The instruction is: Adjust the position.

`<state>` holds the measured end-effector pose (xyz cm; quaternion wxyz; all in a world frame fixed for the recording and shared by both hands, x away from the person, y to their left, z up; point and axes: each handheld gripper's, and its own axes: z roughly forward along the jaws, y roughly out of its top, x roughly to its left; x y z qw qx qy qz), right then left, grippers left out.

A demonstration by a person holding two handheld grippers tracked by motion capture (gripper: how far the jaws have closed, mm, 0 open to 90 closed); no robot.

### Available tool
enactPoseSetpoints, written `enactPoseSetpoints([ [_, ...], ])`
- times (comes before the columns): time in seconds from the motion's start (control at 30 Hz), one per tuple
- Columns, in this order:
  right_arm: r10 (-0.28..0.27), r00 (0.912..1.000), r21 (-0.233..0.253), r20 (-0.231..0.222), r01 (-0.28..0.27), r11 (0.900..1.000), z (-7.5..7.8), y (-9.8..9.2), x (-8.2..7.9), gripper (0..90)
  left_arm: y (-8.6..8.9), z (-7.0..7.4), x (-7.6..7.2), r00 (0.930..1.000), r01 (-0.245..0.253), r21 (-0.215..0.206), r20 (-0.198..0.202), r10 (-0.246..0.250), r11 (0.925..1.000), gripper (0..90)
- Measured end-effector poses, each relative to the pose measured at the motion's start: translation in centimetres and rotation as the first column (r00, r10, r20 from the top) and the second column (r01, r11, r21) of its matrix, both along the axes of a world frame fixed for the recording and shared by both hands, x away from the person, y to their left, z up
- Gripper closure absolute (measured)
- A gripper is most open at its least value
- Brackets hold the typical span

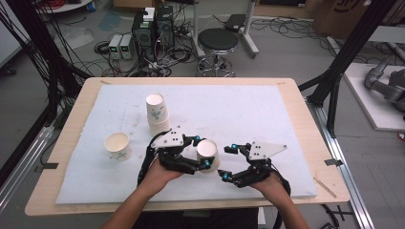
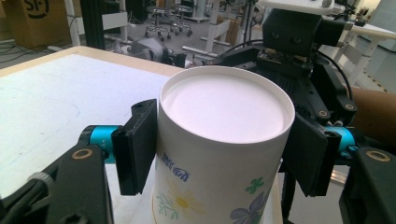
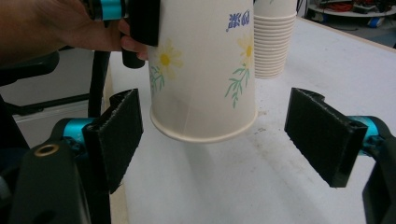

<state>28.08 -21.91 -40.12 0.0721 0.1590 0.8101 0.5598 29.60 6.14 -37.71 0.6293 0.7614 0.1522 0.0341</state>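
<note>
White padding (image 3: pixel 289 186) lies under the lifted inverted cup (image 3: pixel 203 70); left tool (image 2: pixel 219 154) clamps it, right tool (image 3: pixel 224 144) gapes.

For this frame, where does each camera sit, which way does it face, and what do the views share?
High view: above the person's side, looking forward and down on the white foam-covered table; both forearms enter from below.
Left gripper view: rides the left gripper, looking along its jaws clamped on the upside-down flower-printed paper cup.
Right gripper view: rides the right gripper, jaws apart, facing that cup; a hand shows.
All share this cup.
</note>
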Motion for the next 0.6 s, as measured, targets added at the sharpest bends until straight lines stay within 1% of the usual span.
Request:
enactPoseSetpoints([
  [0.2,0.018,0.9998,-0.004,0.002,-0.018,1.000,0.0,0.4,0.1,19.8,-0.5,0.0,-0.1,0.9997,0.024,0.007,0.001,-0.024,0.9997,32.3],
  [0.33,0.026,0.9997,-0.009,0.001,-0.026,1.000,0.0,0.7,0.1,19.9,-0.8,-0.1,-0.1,0.9994,0.035,0.003,-0.002,-0.035,0.9994,32.3],
  [0.6,0.048,0.9987,-0.017,-0.016,-0.048,0.999,-0.3,1.5,0.2,19.9,-1.0,-0.1,-0.2,0.9987,0.051,-0.008,0.001,-0.051,0.9987,32.3],
])
